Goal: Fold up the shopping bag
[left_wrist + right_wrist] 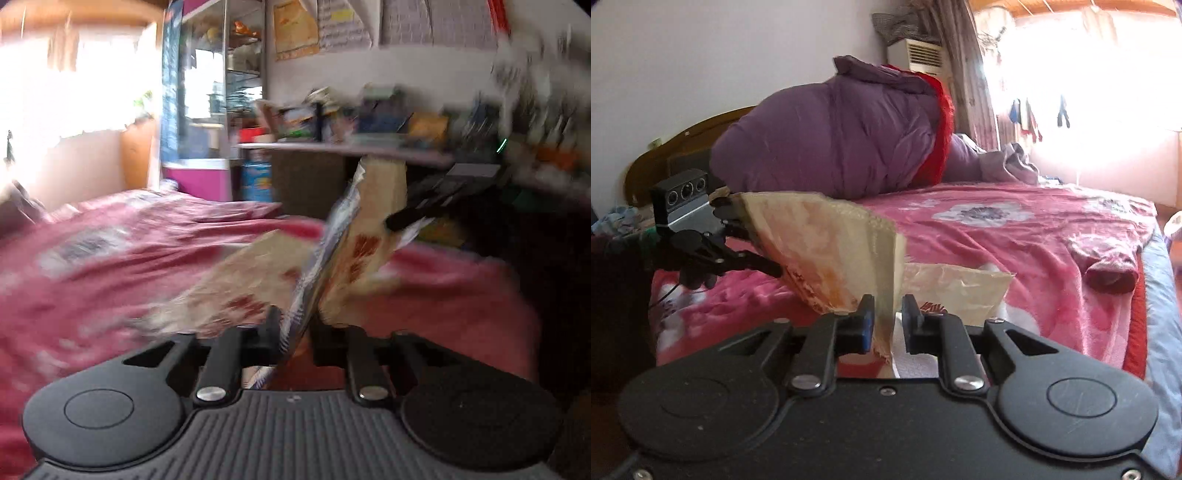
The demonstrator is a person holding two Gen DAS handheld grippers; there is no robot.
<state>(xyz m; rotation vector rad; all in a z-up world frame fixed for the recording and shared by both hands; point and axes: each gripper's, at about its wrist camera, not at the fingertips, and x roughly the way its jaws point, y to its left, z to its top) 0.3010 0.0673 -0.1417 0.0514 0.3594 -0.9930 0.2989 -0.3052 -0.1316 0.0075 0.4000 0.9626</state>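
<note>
A beige shopping bag [266, 273] with red print is held up above a pink bedspread, folded along a crease. My left gripper [293, 328] is shut on one edge of the bag; this view is blurred. My right gripper [888, 314] has the bag's fold [827, 243] standing between its fingers, with a small gap to the right finger. The right gripper also shows in the left wrist view [410, 216], clamped on the far edge of the bag. The left gripper shows in the right wrist view [738, 229], gripping the bag's far end.
The bed [1015, 236] has a pink flowered cover. A purple quilt roll [834, 140] lies at the headboard. A shelf with clutter [369, 122] stands beside the bed. A bright window [1089, 74] lies beyond the foot.
</note>
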